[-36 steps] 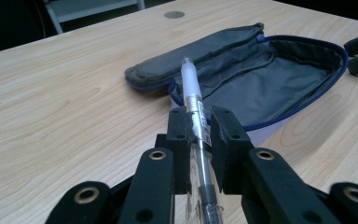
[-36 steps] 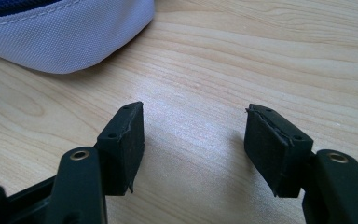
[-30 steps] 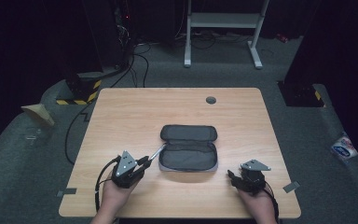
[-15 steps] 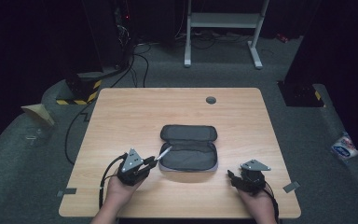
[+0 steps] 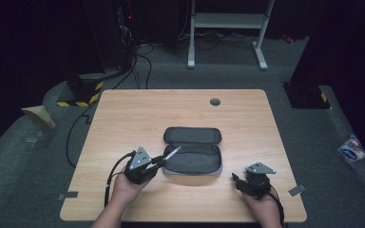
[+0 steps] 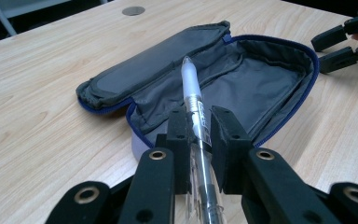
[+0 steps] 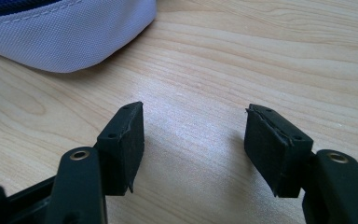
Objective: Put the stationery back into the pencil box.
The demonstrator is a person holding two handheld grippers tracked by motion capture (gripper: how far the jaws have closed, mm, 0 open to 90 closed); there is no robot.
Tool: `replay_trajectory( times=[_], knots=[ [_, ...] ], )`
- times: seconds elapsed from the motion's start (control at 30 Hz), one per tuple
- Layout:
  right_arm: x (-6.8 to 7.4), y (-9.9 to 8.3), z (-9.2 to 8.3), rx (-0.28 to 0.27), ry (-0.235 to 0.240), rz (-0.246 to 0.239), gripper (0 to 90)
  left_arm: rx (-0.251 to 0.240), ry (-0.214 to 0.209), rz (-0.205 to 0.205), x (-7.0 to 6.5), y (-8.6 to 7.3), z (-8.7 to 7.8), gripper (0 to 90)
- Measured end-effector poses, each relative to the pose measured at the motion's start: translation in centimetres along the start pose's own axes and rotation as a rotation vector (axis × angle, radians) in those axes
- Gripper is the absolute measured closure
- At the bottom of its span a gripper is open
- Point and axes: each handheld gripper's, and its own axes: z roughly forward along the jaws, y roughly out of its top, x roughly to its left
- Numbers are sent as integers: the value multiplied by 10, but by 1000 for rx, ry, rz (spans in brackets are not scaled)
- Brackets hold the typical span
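At the left of the high view my left gripper (image 5: 159, 160) sits near the front edge of the wooden table (image 5: 123, 114), with my hand (image 5: 128, 187) behind it. Its jaws are clamped tight on a clear pen (image 6: 193, 100), gripping it partway along the barrel. In the left gripper view the frosted white end of the pen sticks out past my pads (image 6: 179, 135) and points over the pencil case (image 6: 242, 84). The pen is off the table, slanting toward the case's near left corner.

The pencil case lies unzipped in the middle of the table, grey fabric inside with a blue zip line around the edge. Its flap is folded back toward the far side, and the lined pocket faces up. The pen's tip hangs above that pocket; from this angle I can't be sure whether it touches the lining.

Further right, my right gripper (image 5: 240, 179) rests low over the table near the front edge, just beside the case's right end and apart from it. Its jaws stand partly open with nothing between them, only bare wood showing past the pads (image 7: 123, 140) in the right gripper view. A pale corner of the case (image 7: 74, 32) shows at that view's upper left.
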Motion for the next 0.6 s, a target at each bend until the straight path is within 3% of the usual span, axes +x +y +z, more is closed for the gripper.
replay_trajectory(
  times=[0.6],
  knots=[
    [0,0,0,0,0,0,376,-11,-66,26,-2,26,21,781]
  ],
)
